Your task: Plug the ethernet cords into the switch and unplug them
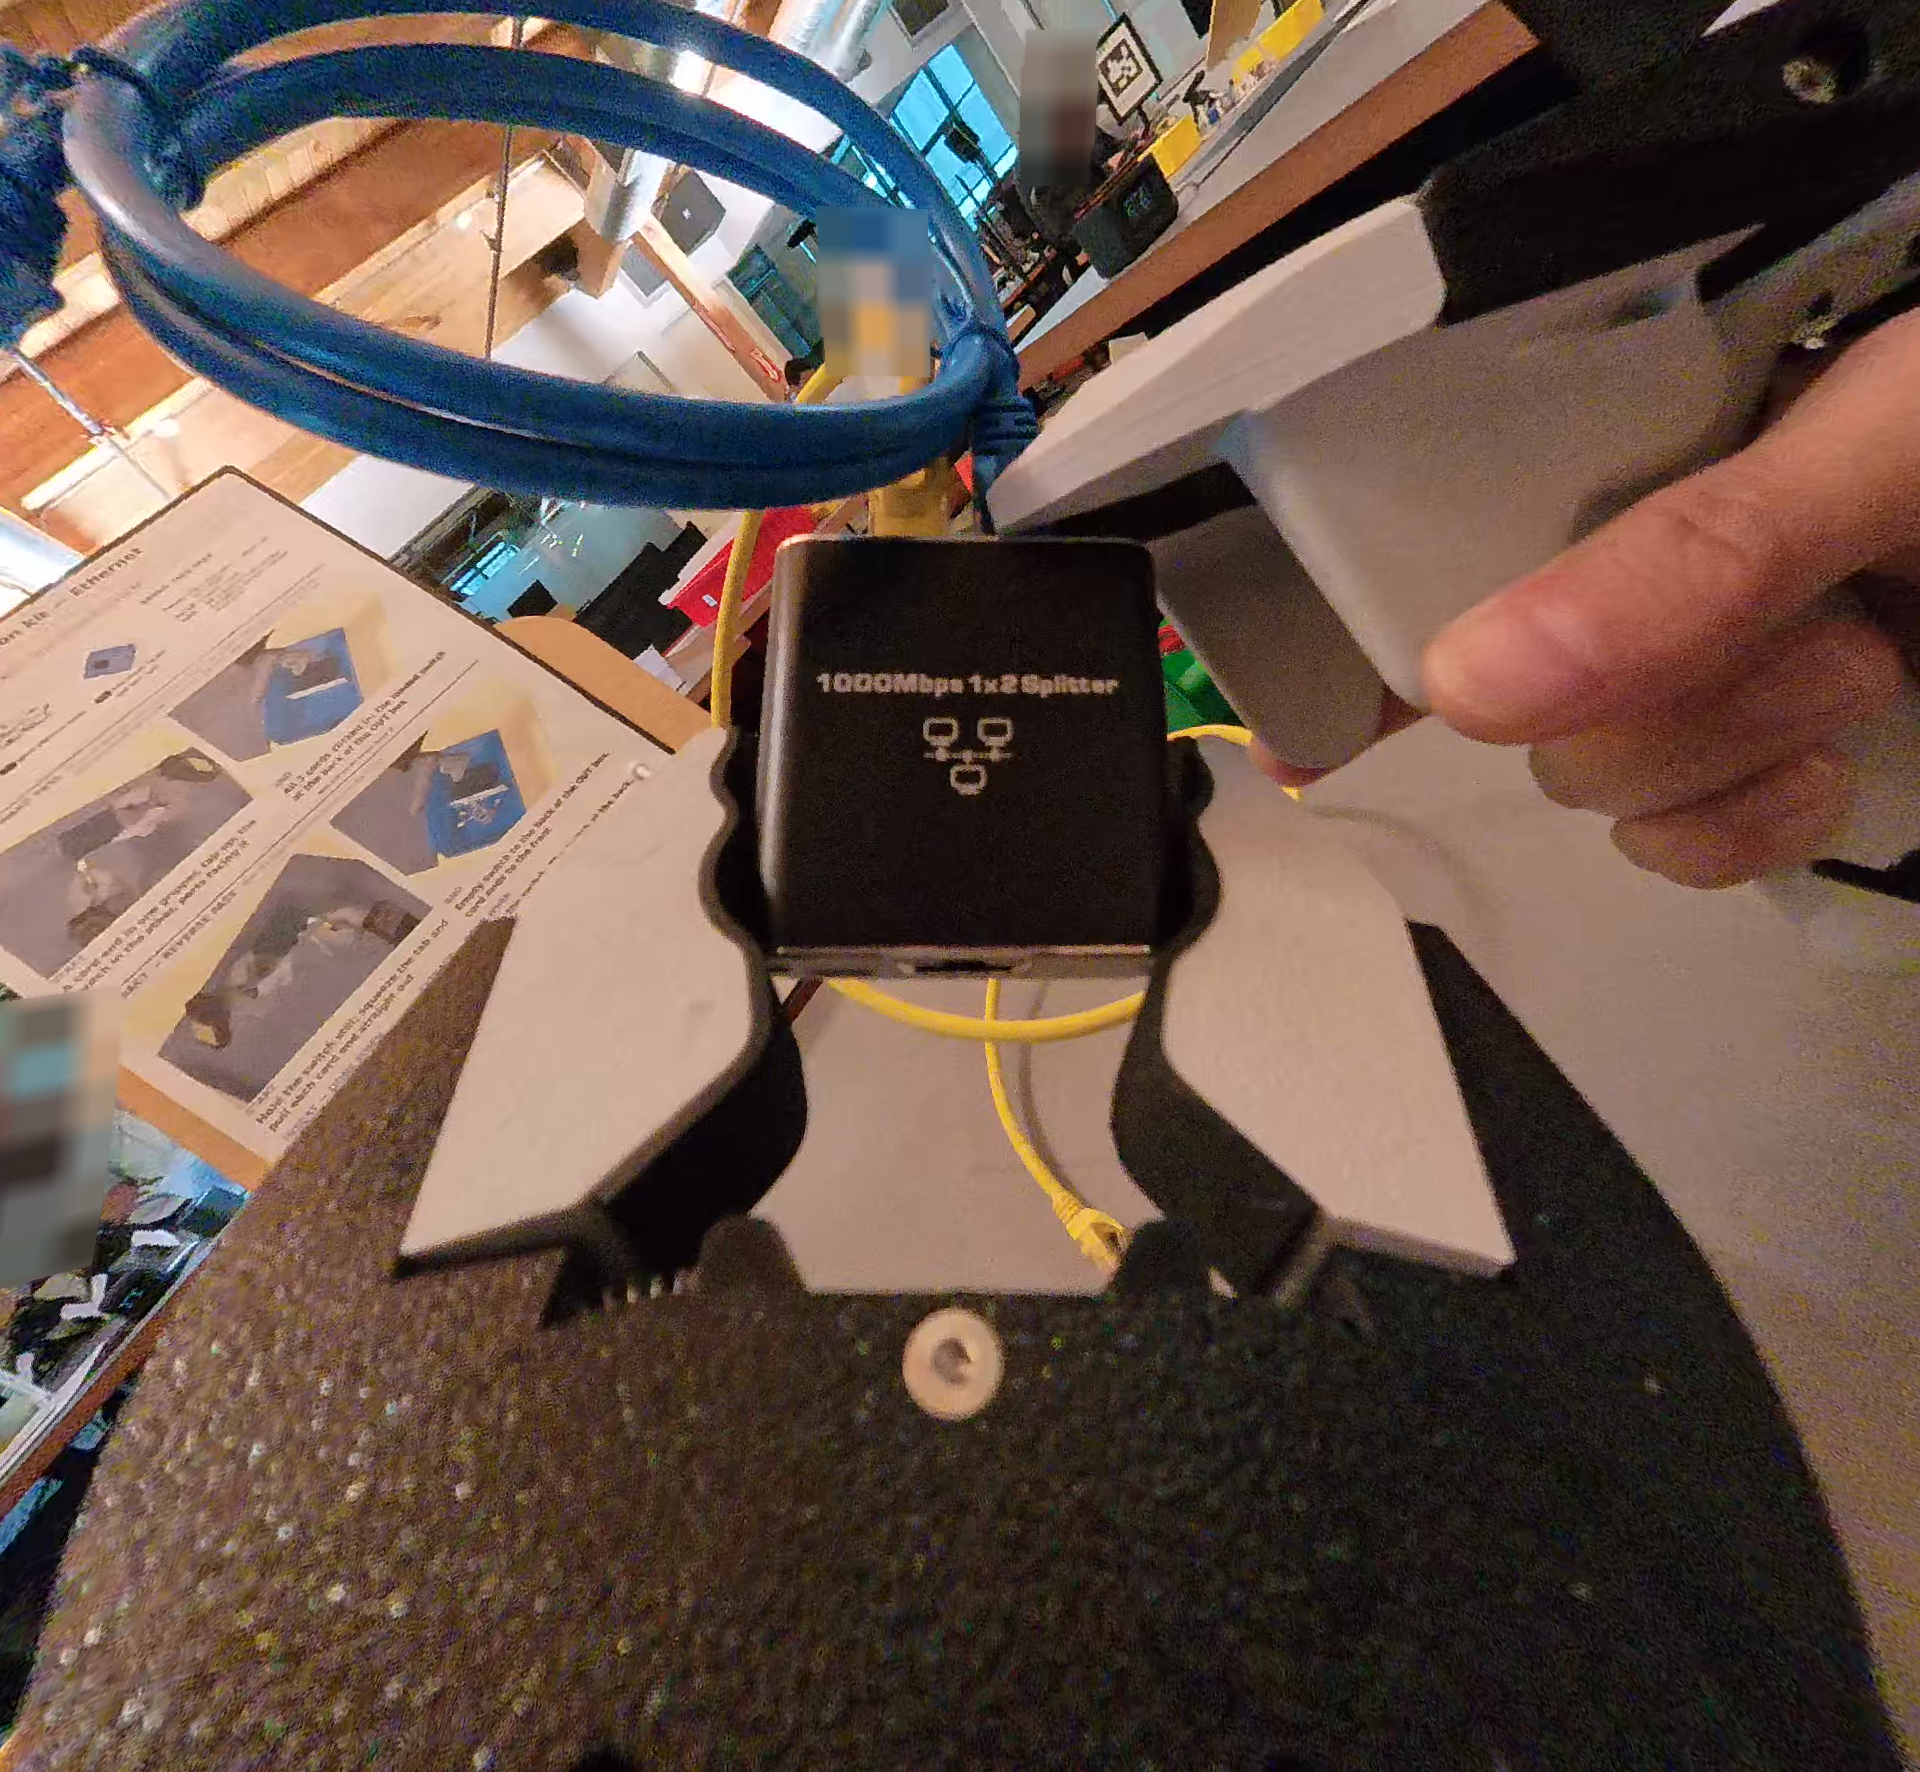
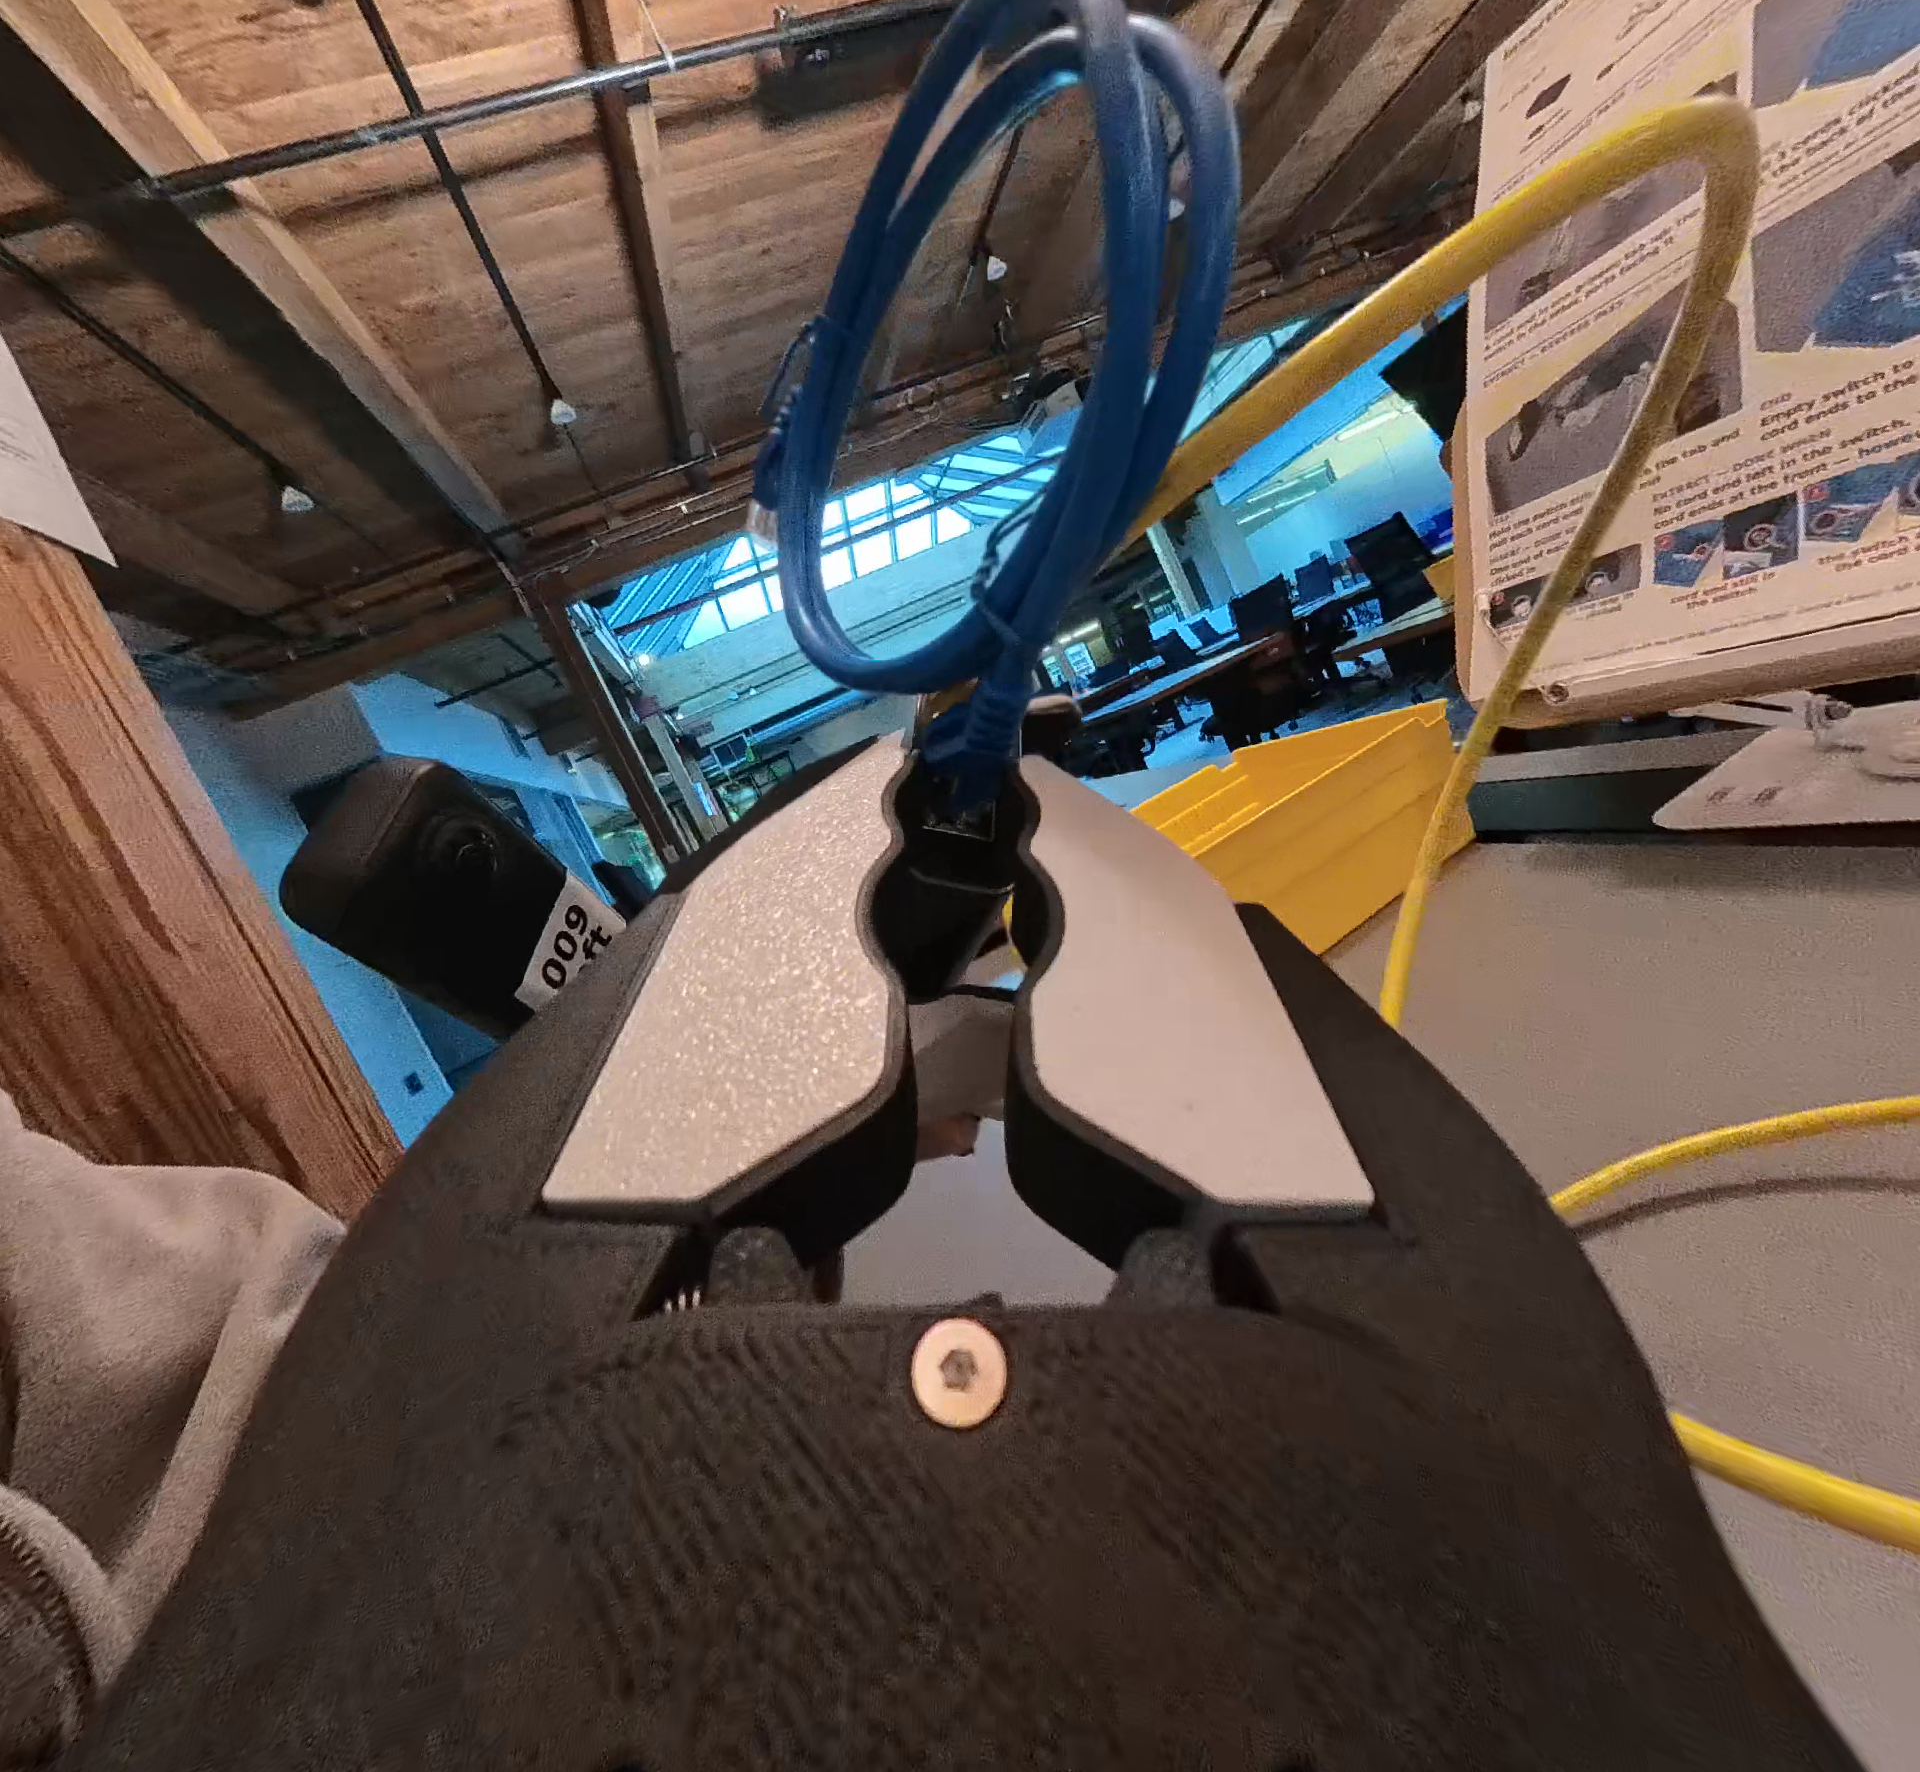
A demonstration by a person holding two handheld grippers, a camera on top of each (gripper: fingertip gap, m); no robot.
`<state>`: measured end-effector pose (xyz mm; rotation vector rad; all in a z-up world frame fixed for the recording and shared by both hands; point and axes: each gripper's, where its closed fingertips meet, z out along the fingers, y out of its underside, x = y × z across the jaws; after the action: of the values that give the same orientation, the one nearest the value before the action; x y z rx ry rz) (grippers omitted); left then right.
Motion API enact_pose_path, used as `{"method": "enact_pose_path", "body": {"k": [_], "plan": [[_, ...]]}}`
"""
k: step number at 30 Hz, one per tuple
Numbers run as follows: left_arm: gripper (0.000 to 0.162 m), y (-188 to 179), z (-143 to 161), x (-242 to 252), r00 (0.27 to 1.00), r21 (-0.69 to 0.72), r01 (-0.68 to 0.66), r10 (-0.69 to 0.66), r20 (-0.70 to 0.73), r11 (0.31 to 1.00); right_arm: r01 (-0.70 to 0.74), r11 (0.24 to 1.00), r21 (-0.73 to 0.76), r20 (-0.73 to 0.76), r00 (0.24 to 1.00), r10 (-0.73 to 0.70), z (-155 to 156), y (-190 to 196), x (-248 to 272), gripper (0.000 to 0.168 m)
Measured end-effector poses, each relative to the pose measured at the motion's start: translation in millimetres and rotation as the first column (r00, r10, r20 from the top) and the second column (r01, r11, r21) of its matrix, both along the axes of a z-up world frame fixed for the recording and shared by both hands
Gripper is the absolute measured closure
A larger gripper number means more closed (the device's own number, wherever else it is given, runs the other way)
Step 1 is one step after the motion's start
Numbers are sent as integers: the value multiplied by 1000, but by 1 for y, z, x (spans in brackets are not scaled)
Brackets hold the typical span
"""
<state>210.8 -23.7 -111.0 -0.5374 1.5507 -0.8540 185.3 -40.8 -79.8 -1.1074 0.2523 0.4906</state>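
Note:
My left gripper (image 1: 961,751) is shut on the black switch (image 1: 961,787), clamping its two sides and holding it above the grey table. A coiled blue ethernet cord (image 1: 468,392) stands up from the switch's far end, and its plug (image 1: 987,465) sits at a port there. A yellow cord (image 1: 997,1026) is plugged in beside it (image 1: 914,507) and loops under the switch; its loose plug (image 1: 1086,1234) lies on the table. My right gripper (image 2: 961,766) is shut on the blue plug (image 2: 977,735) right at the switch's port face (image 2: 945,849). The blue coil (image 2: 1039,351) rises above it.
A laminated instruction sheet (image 1: 260,787) stands at the left and also shows in the right wrist view (image 2: 1714,320). A yellow bin (image 2: 1320,818) sits on the grey table (image 2: 1662,995). A wooden post (image 2: 125,839) stands at the left. A hand (image 1: 1662,642) holds the right gripper's handle.

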Motion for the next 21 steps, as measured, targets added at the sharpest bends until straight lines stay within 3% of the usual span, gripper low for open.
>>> {"method": "enact_pose_path", "body": {"k": [21], "plan": [[87, -3, -7, -1, 998, -86, -7, 2, -61, 996, 45, 999, -4, -17, 999, -45, -2, 1, 3, 152]]}}
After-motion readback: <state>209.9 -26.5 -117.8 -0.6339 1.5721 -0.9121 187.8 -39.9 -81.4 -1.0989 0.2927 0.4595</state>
